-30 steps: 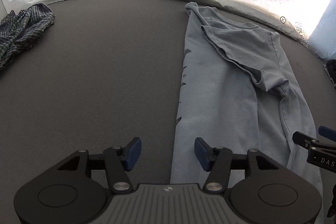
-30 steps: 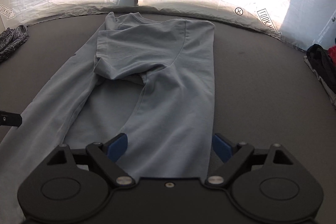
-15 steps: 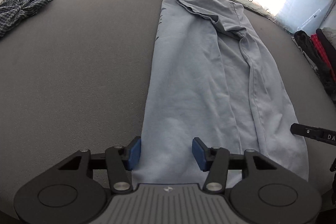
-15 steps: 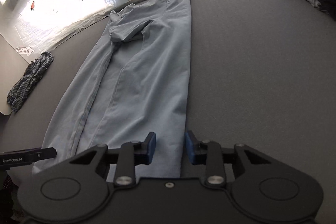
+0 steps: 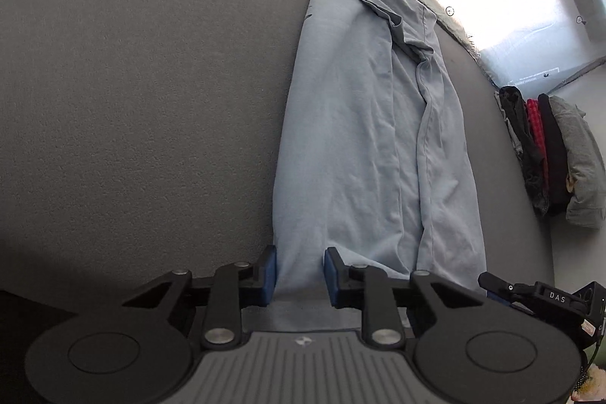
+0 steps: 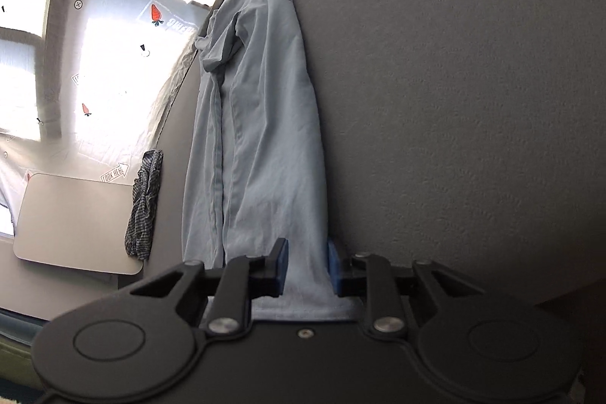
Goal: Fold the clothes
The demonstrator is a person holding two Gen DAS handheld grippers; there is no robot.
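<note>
Both grippers were at the near hem of the light blue T-shirt (image 5: 352, 139), one at each corner. Far left in your right wrist view, a checked garment (image 6: 146, 203) lay at the edge of the dark grey table (image 6: 473, 82), well apart from the shirt. Your left gripper (image 5: 299, 273) had just been closing, its blue pads against the shirt's left corner with cloth bunched between them. The shirt ran away from you in a long narrow strip, sides folded in, a sleeve (image 5: 394, 10) lying on top near the far end. Your right gripper (image 6: 306, 265) had also just been closing, pinching the right corner. Far right in the left wrist view, a stack of folded clothes (image 5: 549, 154) sat apart from the shirt.
</note>
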